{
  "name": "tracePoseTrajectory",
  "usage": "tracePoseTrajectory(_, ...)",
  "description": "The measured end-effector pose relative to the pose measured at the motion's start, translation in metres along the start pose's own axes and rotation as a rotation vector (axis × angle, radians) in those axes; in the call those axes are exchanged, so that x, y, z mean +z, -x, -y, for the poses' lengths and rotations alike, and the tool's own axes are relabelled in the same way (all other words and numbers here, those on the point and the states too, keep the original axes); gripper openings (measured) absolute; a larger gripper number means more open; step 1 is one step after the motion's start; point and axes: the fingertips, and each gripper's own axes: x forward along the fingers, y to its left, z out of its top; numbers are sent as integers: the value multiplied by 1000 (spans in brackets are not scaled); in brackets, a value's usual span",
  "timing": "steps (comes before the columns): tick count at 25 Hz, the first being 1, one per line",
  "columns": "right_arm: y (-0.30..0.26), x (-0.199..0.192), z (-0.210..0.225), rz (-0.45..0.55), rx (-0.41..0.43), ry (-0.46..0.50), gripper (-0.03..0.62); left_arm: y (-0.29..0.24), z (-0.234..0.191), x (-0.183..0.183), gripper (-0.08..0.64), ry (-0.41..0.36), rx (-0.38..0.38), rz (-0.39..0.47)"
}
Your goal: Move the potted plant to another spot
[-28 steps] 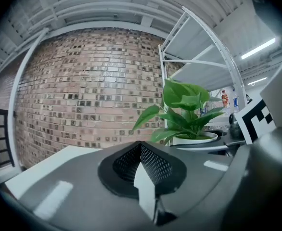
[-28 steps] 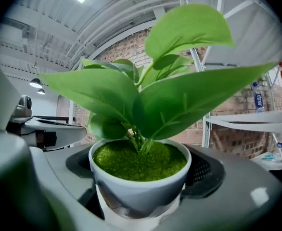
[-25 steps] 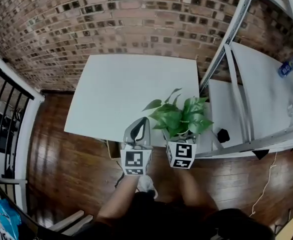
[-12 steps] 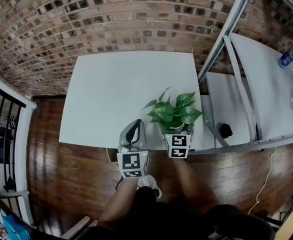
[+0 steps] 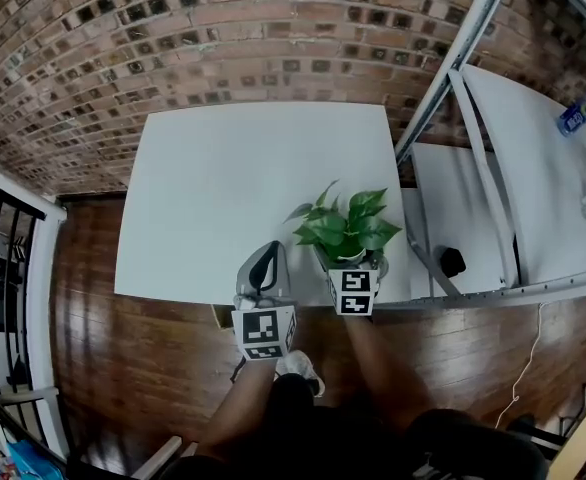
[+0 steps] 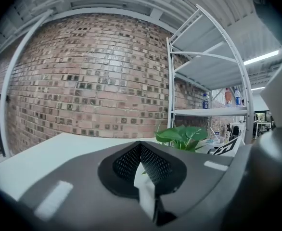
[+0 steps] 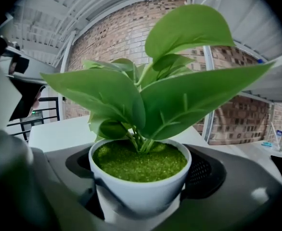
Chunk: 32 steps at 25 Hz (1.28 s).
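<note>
The potted plant has broad green leaves and a small white pot filled with green moss. My right gripper is shut on the pot, one jaw at each side of it, over the near right edge of the white table. Whether the pot rests on the tabletop is hidden from me. My left gripper hovers just left of the plant at the table's near edge, its jaws shut with nothing between them. In the left gripper view the plant's leaves show to the right past the shut jaws.
A brick wall runs behind the table. A white metal shelf unit stands close on the right, holding a plastic bottle and a small black object. Wooden floor lies in front, with a black railing at left.
Both grippers have come down toward the table's near edge, the right one carrying the plant lower. The head view shifted, so the table sits more centred.
</note>
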Motion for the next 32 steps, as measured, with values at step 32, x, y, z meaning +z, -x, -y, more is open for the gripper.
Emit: tracePoseTrajectory(32, 132, 30, 15, 12, 44, -35, 421, 31, 63, 22, 11, 8, 38, 0)
